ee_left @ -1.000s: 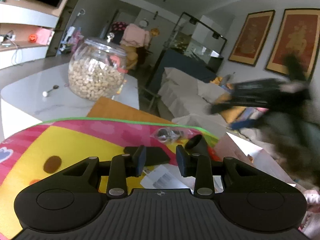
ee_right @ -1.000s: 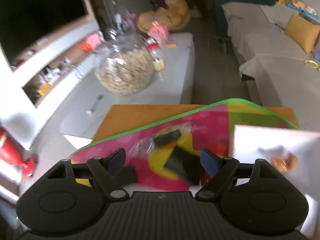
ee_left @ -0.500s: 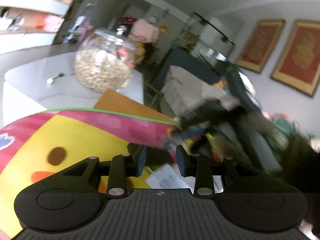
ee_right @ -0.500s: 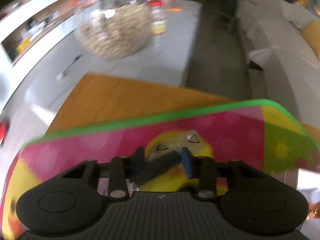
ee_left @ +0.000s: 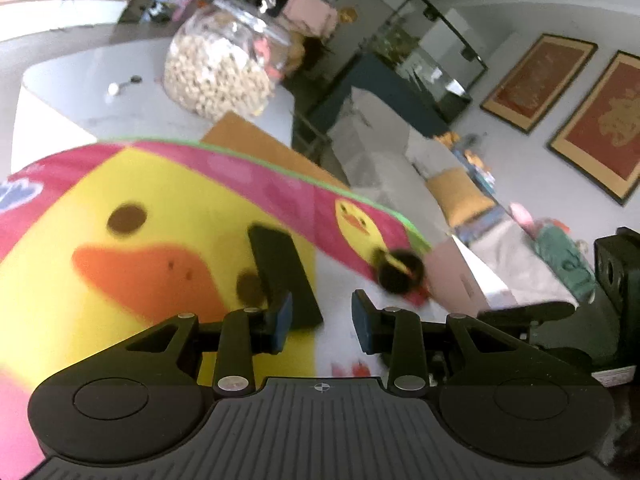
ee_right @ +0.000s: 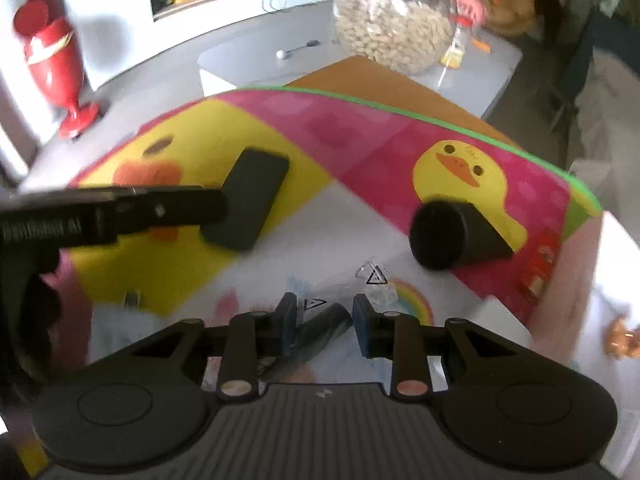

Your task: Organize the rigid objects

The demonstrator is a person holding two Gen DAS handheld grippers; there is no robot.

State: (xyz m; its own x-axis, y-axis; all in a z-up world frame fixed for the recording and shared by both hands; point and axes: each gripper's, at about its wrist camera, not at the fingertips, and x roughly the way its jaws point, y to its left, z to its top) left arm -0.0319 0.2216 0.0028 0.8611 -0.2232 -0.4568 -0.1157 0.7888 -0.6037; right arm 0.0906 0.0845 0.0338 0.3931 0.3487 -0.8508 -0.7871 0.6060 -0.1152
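Right wrist view: a dark bagged cylinder [ee_right: 324,326] is pinched by the right claw [ee_right: 325,322], whose jaws have just been closing, above the duck-print mat [ee_right: 360,132], while the left claw [ee_left: 322,320] is held part-spread and empty beside a flat black block [ee_left: 280,272].

Play mat [ee_right: 340,128]: pink and yellow panels with an orange-billed yellow duck print, green trim along its far edge, a white panel with a rainbow near its front edge. Flat block [ee_right: 252,196] and cylinder [ee_right: 444,232]: black. Vase [ee_right: 52,64]: red. Jar [ee_right: 392,32]: clear, beige contents.
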